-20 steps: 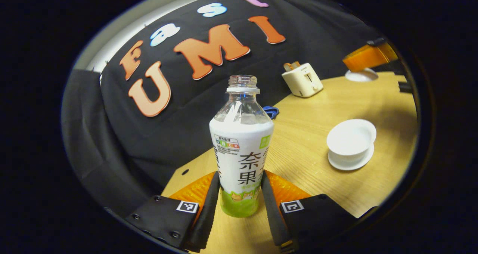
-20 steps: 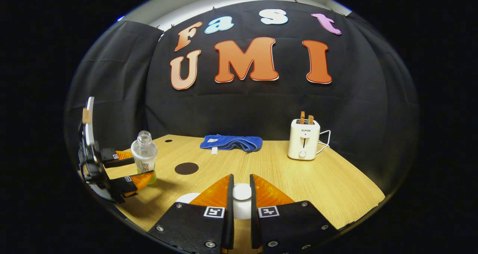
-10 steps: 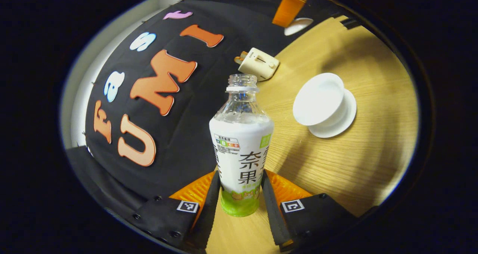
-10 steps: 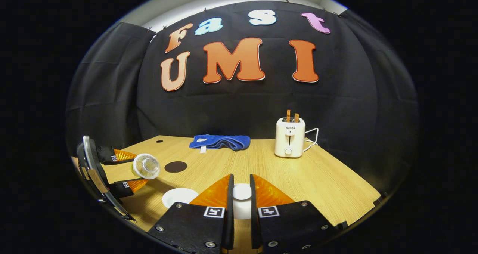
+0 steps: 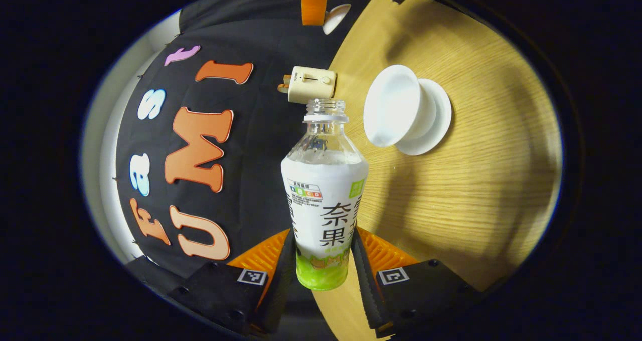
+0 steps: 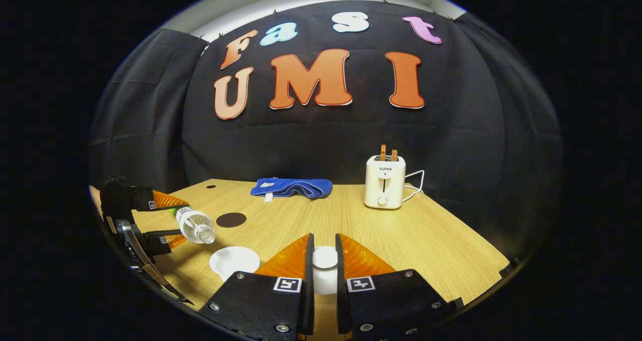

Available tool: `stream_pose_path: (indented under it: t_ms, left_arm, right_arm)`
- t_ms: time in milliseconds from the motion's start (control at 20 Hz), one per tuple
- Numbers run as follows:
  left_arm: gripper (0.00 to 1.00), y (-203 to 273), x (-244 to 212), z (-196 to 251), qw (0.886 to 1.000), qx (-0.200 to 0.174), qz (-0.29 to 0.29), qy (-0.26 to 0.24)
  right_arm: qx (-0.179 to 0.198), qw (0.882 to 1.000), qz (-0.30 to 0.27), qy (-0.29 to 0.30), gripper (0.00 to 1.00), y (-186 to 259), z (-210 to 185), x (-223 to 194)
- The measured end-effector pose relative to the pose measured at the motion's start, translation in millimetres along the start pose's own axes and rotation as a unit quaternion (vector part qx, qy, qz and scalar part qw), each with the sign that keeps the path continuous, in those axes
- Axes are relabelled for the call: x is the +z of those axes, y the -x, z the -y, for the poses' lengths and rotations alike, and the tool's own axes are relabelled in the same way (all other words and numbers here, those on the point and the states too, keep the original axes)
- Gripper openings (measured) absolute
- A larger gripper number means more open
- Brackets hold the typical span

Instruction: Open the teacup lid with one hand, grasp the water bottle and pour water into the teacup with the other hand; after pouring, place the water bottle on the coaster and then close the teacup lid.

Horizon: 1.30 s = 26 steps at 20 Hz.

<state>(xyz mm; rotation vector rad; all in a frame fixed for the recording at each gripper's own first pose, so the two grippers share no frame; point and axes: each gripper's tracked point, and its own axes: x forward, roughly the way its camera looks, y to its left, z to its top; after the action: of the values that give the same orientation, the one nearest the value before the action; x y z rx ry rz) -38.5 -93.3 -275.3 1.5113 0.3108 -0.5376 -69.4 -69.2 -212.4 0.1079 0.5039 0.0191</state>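
Clamping the water bottle (image 5: 324,200) low on its labelled body, the left gripper (image 5: 321,261) has both fingers pressed against its sides and holds it tipped well over. From the right gripper view the bottle lies close to level above the table (image 6: 401,240), its uncapped mouth pointing toward the teacup (image 6: 234,262) just below and beside it. In the left gripper view the cup's open bowl sits on its saucer (image 5: 435,118), lid off, a little beyond the bottle's neck. The right gripper (image 6: 321,271) is closed on the white teacup lid (image 6: 325,263), pinching its knob between both fingers, held apart from the cup. A dark round coaster (image 6: 230,219) lies on the wood near the bottle's mouth. Farther back are a folded blue cloth (image 6: 293,187) and a cream toaster (image 6: 384,181) with two slices standing up in it.
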Motion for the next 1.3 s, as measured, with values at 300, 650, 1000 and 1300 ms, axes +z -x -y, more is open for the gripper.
stream_pose_path:
  t_ms: [300,650,1000,1300]
  left_arm:
    - [0.66,11,1,-10,0.996,0.005,0.007,-0.09]
    - [0.64,5,-1,-27,0.986,0.012,0.001,-0.167]
    - [0.64,2,1,-49,0.979,0.034,-0.003,-0.2]
    - [0.64,3,-3,-63,0.973,0.049,-0.006,-0.227]
  right_arm:
    - [0.002,1.0,0.001,-0.001,0.18,1,5,-1]
    - [0.005,1.0,-0.005,-0.006,0.18,0,11,-8]
    - [0.011,1.0,0.0,-0.004,0.18,2,12,-5]
    - [0.023,1.0,-0.001,0.001,0.18,4,4,-6]
